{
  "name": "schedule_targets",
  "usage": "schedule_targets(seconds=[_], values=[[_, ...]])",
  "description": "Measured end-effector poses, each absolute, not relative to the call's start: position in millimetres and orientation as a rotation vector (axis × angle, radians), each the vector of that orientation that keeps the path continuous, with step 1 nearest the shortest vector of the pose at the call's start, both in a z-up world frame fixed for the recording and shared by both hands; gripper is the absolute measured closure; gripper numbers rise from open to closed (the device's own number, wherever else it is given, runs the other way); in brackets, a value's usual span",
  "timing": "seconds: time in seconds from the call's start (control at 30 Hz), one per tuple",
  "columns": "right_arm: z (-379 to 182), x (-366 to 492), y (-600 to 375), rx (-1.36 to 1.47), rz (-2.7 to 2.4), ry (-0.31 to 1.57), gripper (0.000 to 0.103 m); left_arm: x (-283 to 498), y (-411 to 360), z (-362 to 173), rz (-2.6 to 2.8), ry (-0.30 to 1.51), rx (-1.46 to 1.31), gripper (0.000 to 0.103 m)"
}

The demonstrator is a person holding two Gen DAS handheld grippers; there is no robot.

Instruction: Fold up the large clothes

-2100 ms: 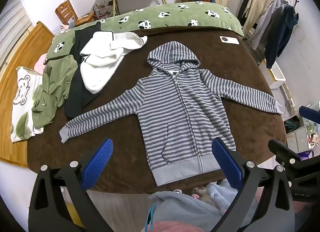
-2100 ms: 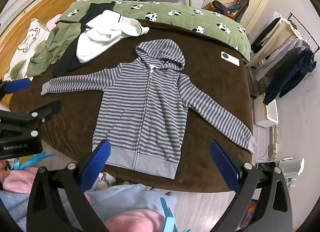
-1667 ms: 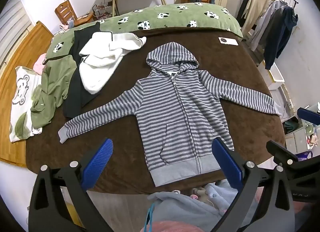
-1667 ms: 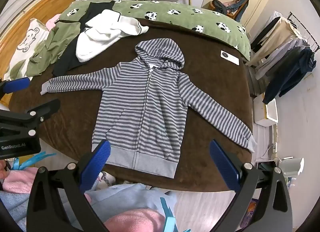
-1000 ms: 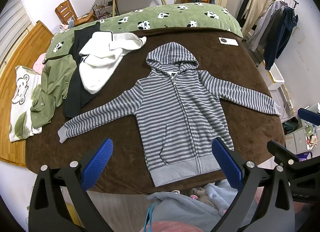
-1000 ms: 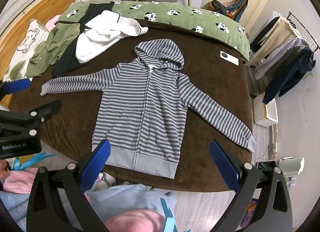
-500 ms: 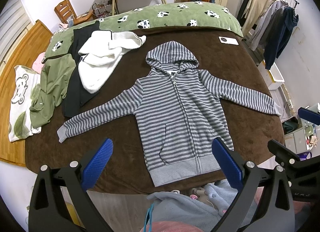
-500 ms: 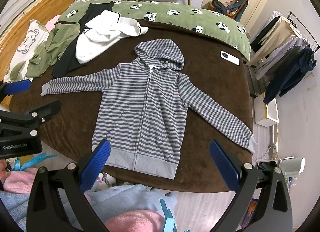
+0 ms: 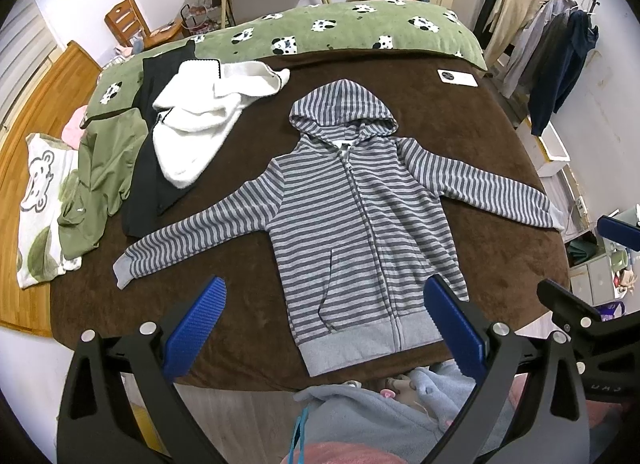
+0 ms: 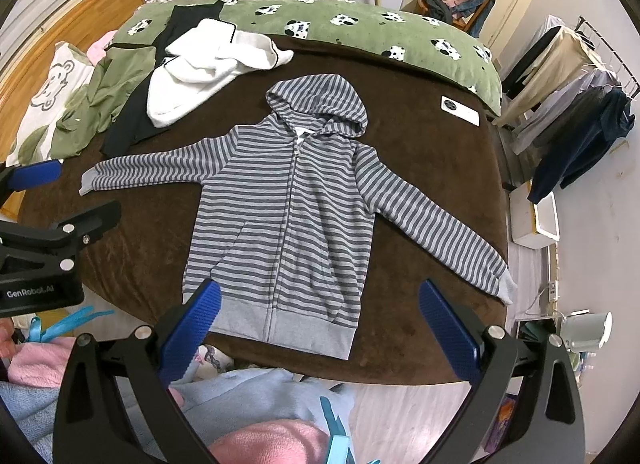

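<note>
The grey-and-white striped zip hoodie [image 9: 360,215] lies flat, face up, sleeves spread, on the brown-blanketed bed [image 9: 460,123]; folding has not begun. The left hand-held gripper [image 9: 324,328] and right hand-held gripper [image 10: 320,328] hover at six o'clock, jaws apart, empty. Next: probably pinch a cuff, at nine or three o'clock, and fold the sleeve inward.

We are seeing even, soft indoor light with faint shadows and no glare. Around the striped hoodie [image 9: 360,215] everything is staying sharp. Farther out from it, straight lines are bowing strongly, and black corners are ringing both fisheye views.
</note>
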State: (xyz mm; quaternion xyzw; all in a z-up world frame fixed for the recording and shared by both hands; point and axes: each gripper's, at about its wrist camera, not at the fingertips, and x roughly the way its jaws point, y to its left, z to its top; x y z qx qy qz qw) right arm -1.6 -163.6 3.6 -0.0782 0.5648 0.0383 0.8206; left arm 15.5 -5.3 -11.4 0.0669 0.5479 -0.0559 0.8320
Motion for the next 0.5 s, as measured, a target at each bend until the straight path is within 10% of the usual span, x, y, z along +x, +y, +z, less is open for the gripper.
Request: schedule_targets(seconds=[0.5], values=[[-4.2,22.5,-174.8,-0.15,0.053,1.227,0.006,44.2,-20.4,-16.5,-0.141,1.186,0.171,0.006]])
